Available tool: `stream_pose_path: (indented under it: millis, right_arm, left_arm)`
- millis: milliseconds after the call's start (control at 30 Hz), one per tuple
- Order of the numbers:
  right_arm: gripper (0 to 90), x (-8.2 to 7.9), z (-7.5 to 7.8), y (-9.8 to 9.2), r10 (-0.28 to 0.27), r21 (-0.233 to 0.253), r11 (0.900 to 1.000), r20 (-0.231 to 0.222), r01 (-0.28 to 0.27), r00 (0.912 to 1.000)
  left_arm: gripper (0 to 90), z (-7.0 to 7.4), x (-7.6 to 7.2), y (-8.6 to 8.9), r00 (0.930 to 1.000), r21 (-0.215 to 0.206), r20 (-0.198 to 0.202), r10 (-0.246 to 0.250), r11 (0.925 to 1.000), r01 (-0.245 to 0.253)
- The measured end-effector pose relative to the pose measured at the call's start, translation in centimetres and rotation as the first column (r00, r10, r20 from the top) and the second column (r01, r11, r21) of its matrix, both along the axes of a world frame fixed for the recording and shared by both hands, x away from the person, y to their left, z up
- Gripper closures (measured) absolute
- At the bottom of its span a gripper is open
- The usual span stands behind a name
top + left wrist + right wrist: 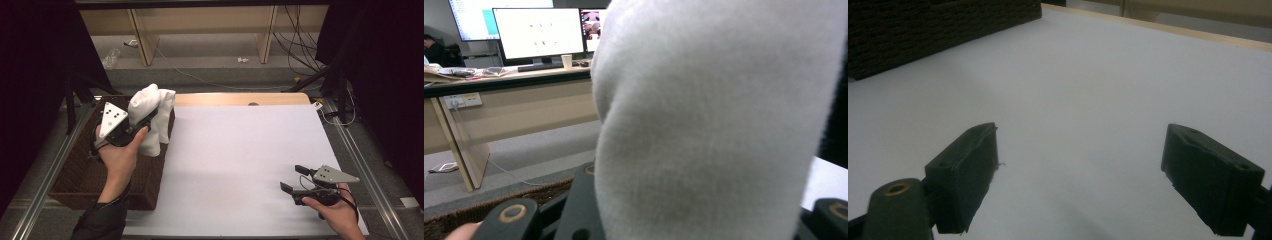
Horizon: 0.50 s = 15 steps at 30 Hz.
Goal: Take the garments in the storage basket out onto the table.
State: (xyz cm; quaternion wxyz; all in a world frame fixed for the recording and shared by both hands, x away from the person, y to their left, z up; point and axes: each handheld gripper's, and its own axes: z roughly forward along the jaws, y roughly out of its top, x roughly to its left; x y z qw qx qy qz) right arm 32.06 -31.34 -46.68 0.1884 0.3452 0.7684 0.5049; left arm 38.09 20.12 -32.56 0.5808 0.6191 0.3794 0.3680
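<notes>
A white cloth (152, 116), thick like a towel, hangs lifted above the right rim of a dark wicker basket (80, 175) at the table's left. My left gripper (150, 116) is shut on the white cloth near its top. In the left gripper view the cloth (714, 125) bulges close to the camera between the black jaws. My right gripper (294, 178) hovers low over the white table sheet (240, 150) at the front right, open with nothing between its fingers. The right gripper view shows my right gripper (1080, 175) wide apart above the bare sheet.
The basket's dark woven wall (923, 35) lies beyond the sheet in the right gripper view. A wooden table edge (240, 98) runs along the back. Past the table are wooden desk legs (142, 40) and loose cables (300, 45). Monitors (539, 32) stand on a far desk.
</notes>
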Motion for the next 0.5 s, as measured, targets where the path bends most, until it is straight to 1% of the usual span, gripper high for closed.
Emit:
stream_pose_path:
  millis: [500]
  right_arm:
    - [16.0, 0.02, -0.01, -0.02, 0.000, 0.001, 1.000, 0.002, 0.000, 1.0000]
  left_arm:
    - [69.0, -0.07, -0.02, -0.64, 0.9998, 0.002, -0.004, -0.019, 0.9998, 0.019]
